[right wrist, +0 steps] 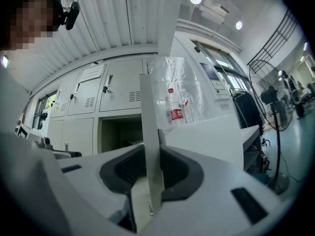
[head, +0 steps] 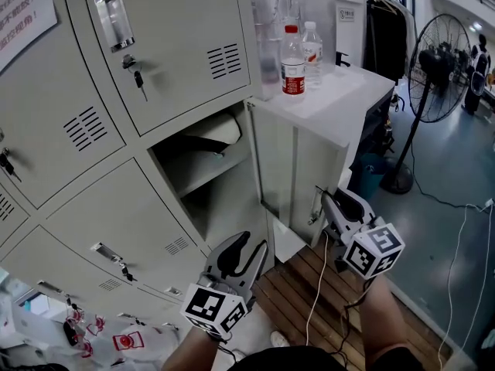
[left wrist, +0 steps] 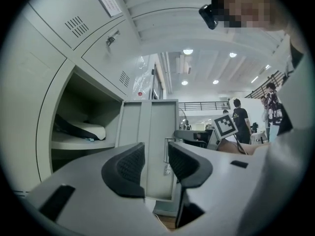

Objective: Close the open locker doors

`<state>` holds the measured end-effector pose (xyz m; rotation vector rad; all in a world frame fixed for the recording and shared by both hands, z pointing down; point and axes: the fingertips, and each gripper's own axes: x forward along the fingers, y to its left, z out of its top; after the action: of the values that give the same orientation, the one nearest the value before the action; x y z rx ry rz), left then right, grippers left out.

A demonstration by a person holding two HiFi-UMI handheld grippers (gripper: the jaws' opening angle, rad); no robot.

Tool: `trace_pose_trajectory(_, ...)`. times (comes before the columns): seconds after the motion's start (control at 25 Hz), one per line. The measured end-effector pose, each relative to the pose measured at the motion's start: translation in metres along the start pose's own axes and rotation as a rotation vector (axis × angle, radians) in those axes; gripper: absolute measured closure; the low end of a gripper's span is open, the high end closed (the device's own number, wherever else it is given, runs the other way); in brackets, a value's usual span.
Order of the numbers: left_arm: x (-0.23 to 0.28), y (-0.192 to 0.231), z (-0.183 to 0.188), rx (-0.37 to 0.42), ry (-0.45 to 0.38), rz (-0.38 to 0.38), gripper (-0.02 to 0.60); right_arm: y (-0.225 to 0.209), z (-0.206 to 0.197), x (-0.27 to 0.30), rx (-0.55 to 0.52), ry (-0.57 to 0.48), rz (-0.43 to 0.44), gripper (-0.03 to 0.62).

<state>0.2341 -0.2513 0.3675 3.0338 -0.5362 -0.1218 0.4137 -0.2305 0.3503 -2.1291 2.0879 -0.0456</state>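
Grey steel locker door (head: 302,176) open at 1 o'clock; my right gripper (head: 325,201) has its fingers clamped on the door's edge. On my left gripper (head: 249,247) fingers apart, empty. Closing step in hand; next, I judge, swing it toward 10 o'clock.

I take the open compartment (head: 224,199) as landmark. In it, a bundle (head: 216,134) lies on the shelf (head: 203,174). Its door (head: 298,168) stands out to the right, and my right gripper (head: 329,199) clamps the door's free edge. Two bottles (head: 293,64) stand above-right of the compartment. My left gripper (head: 249,246) is just below it.
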Motion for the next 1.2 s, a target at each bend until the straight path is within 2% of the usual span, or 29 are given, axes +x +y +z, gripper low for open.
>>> trace_pose_trajectory(0.28,-0.019,0.015,0.007,-0.006,-0.015,0.047,0.563,0.026,-0.003,-0.003,0.005,0.003,0.013,0.497)
trace_pose_trajectory(0.36,-0.025,0.018,0.008,-0.010,-0.015,0.051,0.578,0.035,-0.004,-0.004,0.007,0.003,0.015,0.497)
trace_pose_trajectory(0.8,-0.064,0.034,0.010,-0.005,0.006,0.076,0.578,0.095,-0.011,0.002,-0.061,0.014,0.034,0.497)
trace_pose_trajectory(1.2,-0.116,0.065,0.015,0.005,0.014,0.165,0.578,0.151,-0.021,0.024,-0.078,0.010,0.068,0.490)
